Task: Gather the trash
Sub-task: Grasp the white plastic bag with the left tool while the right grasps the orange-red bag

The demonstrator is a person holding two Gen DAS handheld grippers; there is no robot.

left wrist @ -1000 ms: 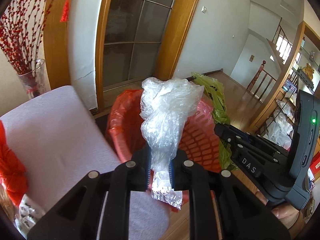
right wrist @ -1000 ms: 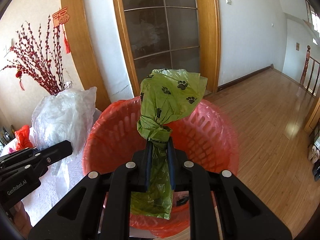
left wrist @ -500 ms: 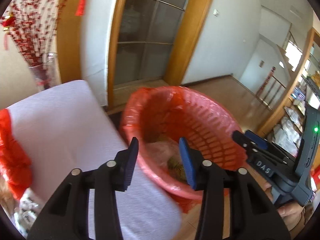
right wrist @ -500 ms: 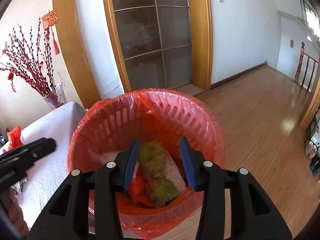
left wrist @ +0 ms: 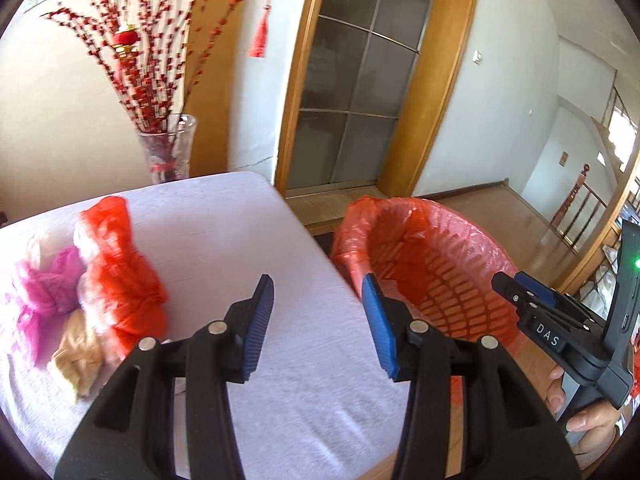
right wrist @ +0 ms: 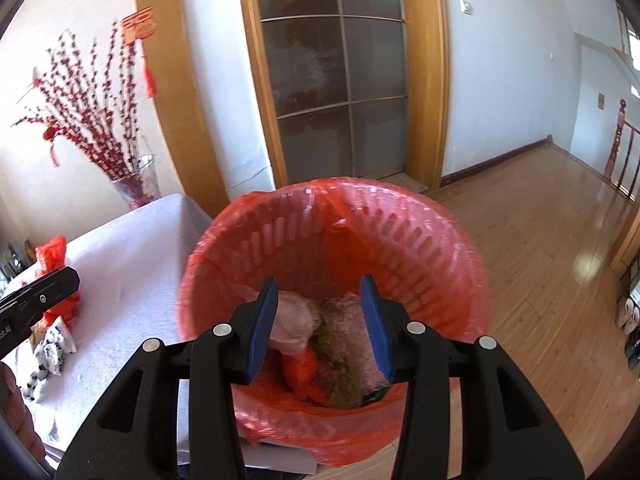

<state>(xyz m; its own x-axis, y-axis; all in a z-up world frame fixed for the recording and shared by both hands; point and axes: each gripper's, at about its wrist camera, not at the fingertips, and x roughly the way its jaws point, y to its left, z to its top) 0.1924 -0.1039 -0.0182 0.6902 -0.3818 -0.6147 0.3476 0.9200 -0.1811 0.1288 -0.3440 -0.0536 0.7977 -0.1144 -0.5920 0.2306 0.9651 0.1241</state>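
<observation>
My left claw (left wrist: pixel 318 322) stood with its blue pads spread wide and nothing between them, and my right claw (right wrist: pixel 319 320) was just as wide and just as empty. A second before, each had been pinched on a tied bag, clear plastic in the left and green paw-print plastic in the right; both had since been let go, so I judged that pair of trash delivered and the claws free for more. Just past my right claw, the red-lined basket (right wrist: pixel 400 216) sat directly below, and only that view looked down into it: a heap of crumpled bags (right wrist: pixel 320 344), pinkish, clear, orange and green, lay at the bottom. My left view caught only the basket's rim and slatted wall, not the contents. What it did show was the remaining trash on the white table (left wrist: pixel 224 232), well apart from the basket: a red bag (left wrist: pixel 120 276) touching a pink bag (left wrist: pixel 44 292) and a tan bag (left wrist: pixel 80 356), bunched at the table's left side. My right view showed barely a red scrap of that pile. Farther back stood the vase of red branches (left wrist: pixel 168 152).
</observation>
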